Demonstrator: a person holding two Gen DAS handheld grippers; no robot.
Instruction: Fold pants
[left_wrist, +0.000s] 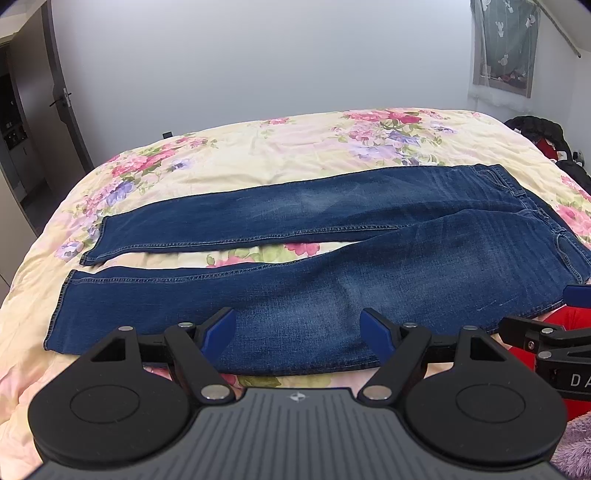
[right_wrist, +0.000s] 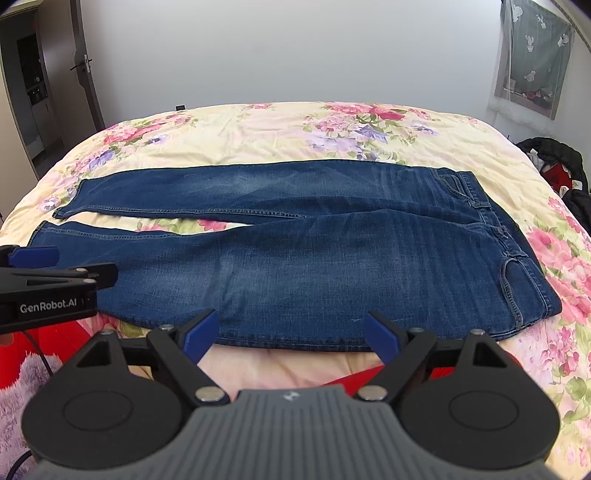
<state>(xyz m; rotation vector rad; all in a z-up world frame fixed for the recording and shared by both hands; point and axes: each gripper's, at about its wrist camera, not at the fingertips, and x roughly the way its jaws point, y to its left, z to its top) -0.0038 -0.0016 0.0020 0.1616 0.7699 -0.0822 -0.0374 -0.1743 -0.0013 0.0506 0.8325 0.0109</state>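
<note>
The pants (left_wrist: 332, 236) lie flat across the flowered bed (left_wrist: 258, 147), legs parted, and both the left gripper (left_wrist: 298, 326) and right gripper (right_wrist: 291, 330) hover spread and empty, so pinching one denim layer risks a skewed fold.

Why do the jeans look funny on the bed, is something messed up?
Nothing is torn or spilled. The jeans lie flat on the flowery bedspread, not folded yet. Their two legs splay apart toward the left, so a wedge of bedspread shows between them. Both tongs, left and right, are open and hold nothing.
</note>
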